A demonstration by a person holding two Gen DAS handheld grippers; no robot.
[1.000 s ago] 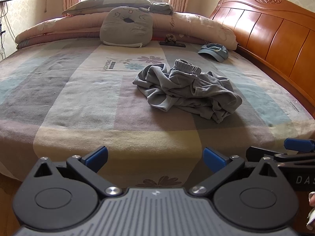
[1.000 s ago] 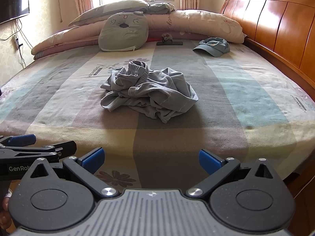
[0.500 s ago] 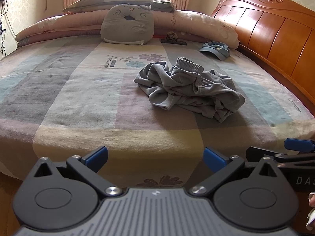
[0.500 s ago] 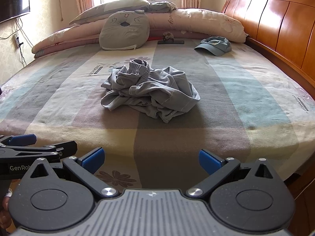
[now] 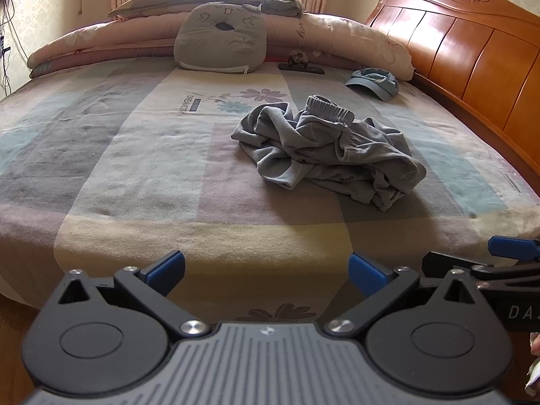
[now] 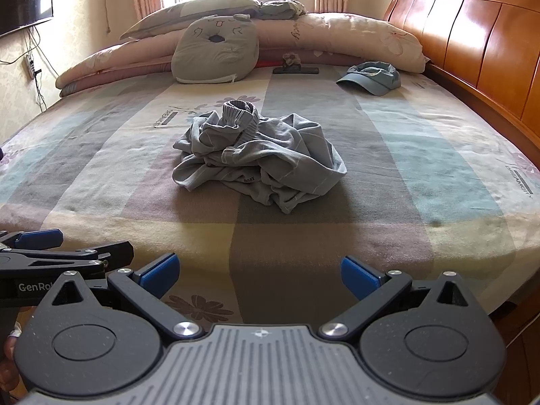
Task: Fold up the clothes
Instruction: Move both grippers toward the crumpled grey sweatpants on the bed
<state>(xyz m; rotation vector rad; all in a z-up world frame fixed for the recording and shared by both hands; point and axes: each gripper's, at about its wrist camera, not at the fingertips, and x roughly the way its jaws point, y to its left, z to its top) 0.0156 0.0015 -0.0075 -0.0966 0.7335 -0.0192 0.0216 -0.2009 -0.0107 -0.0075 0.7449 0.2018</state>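
A crumpled grey garment [image 5: 327, 152] [image 6: 256, 155] with a ribbed elastic band on top lies in a heap in the middle of the bed. My left gripper [image 5: 266, 271] stands open at the bed's near edge, well short of the heap, with nothing between its blue-padded fingers. My right gripper [image 6: 260, 273] is open too, level with the left one and empty. Each gripper shows at the side of the other's view: the right gripper [image 5: 513, 260] low at the right edge, the left gripper [image 6: 44, 246] low at the left edge.
The bed [image 5: 135, 168] has a striped patchwork cover. A grey cushion [image 5: 219, 42], rolled quilts and pillows line its far side. A blue cap [image 5: 373, 82] and a dark flat object [image 5: 300, 67] lie beyond the heap. A wooden headboard [image 5: 472, 57] runs along the right.
Both grippers have edged forward toward the bed, so the garment sits slightly larger and lower in both views. Both stay open.
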